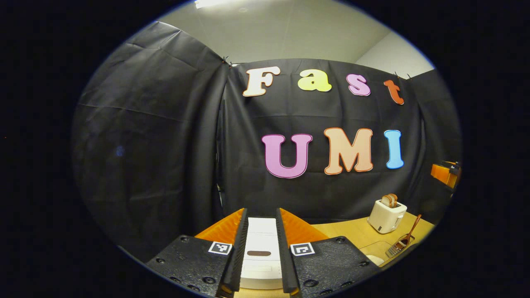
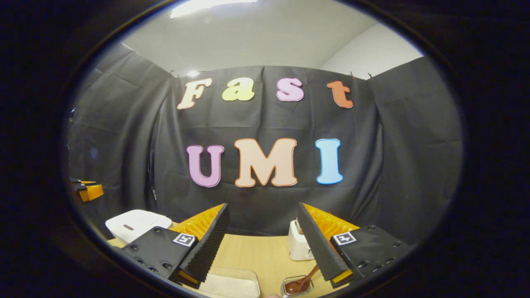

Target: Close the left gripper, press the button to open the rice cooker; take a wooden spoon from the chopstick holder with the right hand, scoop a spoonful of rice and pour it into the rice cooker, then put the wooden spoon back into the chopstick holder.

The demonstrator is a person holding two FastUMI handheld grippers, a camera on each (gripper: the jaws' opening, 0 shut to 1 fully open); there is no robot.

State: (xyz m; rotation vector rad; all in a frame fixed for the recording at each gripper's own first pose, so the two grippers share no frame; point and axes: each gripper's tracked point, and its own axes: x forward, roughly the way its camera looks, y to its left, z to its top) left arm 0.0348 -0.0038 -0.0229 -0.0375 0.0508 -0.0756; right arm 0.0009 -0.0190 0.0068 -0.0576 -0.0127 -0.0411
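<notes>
The white rice cooker [image 1: 260, 248] lies just beyond my left gripper [image 1: 261, 210], its brown oval button [image 1: 258, 253] showing in the narrow gap between the two fingers. That gripper is open by a small gap and holds nothing. In the right gripper view the cooker [image 2: 136, 223] stands at the left with its lid down. My right gripper [image 2: 263, 206] is wide open above the table. Below it a wooden spoon [image 2: 304, 281] leans in the wire chopstick holder [image 2: 290, 289]. A clear container of white rice [image 2: 232, 285] sits to the holder's left. The spoon [image 1: 412, 231] and holder [image 1: 397, 246] also stand at the right.
A white toaster [image 1: 387, 215] with bread slices stands at the back of the wooden table [image 1: 343, 231], close behind the holder; the toaster [image 2: 299, 246] is partly behind my right finger. Black cloth walls close in the booth.
</notes>
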